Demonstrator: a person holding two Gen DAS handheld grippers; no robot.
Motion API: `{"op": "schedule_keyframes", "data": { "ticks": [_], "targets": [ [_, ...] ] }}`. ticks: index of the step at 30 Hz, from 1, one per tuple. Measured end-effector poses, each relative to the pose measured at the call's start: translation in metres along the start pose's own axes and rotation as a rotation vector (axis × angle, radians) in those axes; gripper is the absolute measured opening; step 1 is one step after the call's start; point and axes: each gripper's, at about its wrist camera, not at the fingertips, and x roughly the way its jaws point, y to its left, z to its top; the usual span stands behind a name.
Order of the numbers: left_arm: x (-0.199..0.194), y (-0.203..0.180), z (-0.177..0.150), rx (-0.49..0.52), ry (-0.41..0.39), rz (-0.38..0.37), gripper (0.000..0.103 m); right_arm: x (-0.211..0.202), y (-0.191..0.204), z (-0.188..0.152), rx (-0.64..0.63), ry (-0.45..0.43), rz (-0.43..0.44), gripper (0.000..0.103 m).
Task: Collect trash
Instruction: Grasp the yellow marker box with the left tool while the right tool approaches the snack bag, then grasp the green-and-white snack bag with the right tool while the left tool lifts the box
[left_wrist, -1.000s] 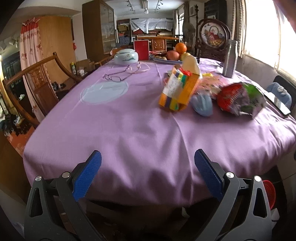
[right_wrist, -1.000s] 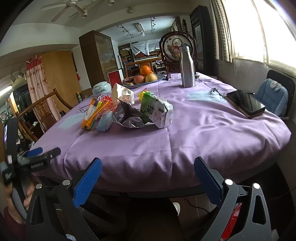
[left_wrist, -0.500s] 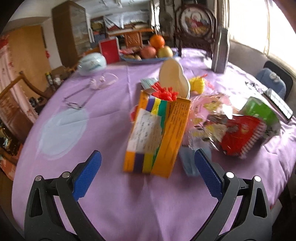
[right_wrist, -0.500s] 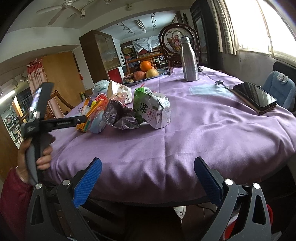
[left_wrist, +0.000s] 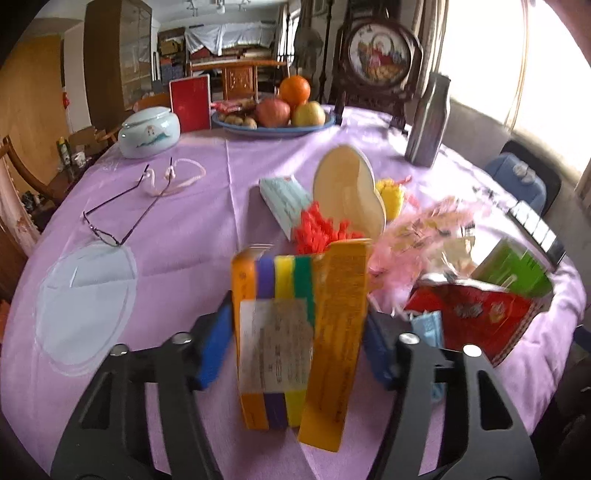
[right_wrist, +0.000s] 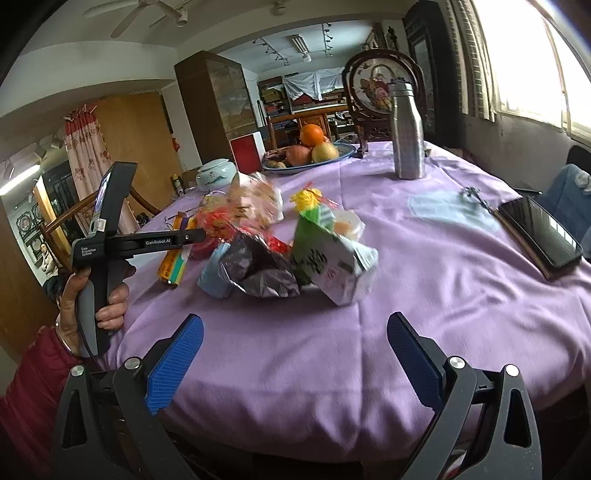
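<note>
Trash pile (right_wrist: 280, 254) sits mid-table on the purple cloth (left_wrist: 192, 221): striped carton (left_wrist: 295, 332), red wrapper (left_wrist: 476, 314), green carton (left_wrist: 517, 273), pink bag (left_wrist: 424, 236), face masks. Left gripper (left_wrist: 295, 339) is closing with the striped carton between its blue pads; left pad looks right at the carton's side, right pad just beside the loose orange flap (can't confirm firm contact, frame is blurred). Risks, my read: pads pinch the flap only and the carton swings or drops, or the box crushes, or the blue mask beside the right pad gets snagged. Glasses (left_wrist: 125, 206) are well clear on the left. Right gripper (right_wrist: 291, 358) hangs wide apart, empty, at the near table edge, pile well ahead of it.
</note>
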Motion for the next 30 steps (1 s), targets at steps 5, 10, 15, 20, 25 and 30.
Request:
{"op": "schedule_keyframes", "data": {
  "ticks": [5,10,15,20,25,30],
  "targets": [
    [-0.016,0.018,-0.001,-0.094,-0.098,-0.092,0.059,0.007,0.001,0.019,0.001,-0.014,-0.021,0.097],
    [-0.027,0.033,-0.001,-0.177,-0.156,-0.111,0.059,0.016,-0.001,0.040,0.022,-0.036,-0.030,0.097],
    [-0.035,0.040,-0.003,-0.217,-0.188,-0.121,0.059,0.028,-0.005,0.045,0.042,-0.036,-0.055,0.097],
    [-0.036,0.042,-0.003,-0.224,-0.185,-0.131,0.059,0.046,-0.015,0.045,0.065,-0.008,-0.078,0.097],
    [-0.035,0.040,-0.004,-0.218,-0.180,-0.138,0.059,0.065,-0.031,0.047,0.110,0.002,-0.121,0.097],
    [-0.030,0.039,-0.003,-0.213,-0.152,-0.151,0.059,0.078,-0.036,0.043,0.134,0.023,-0.031,0.071]
  ]
}}
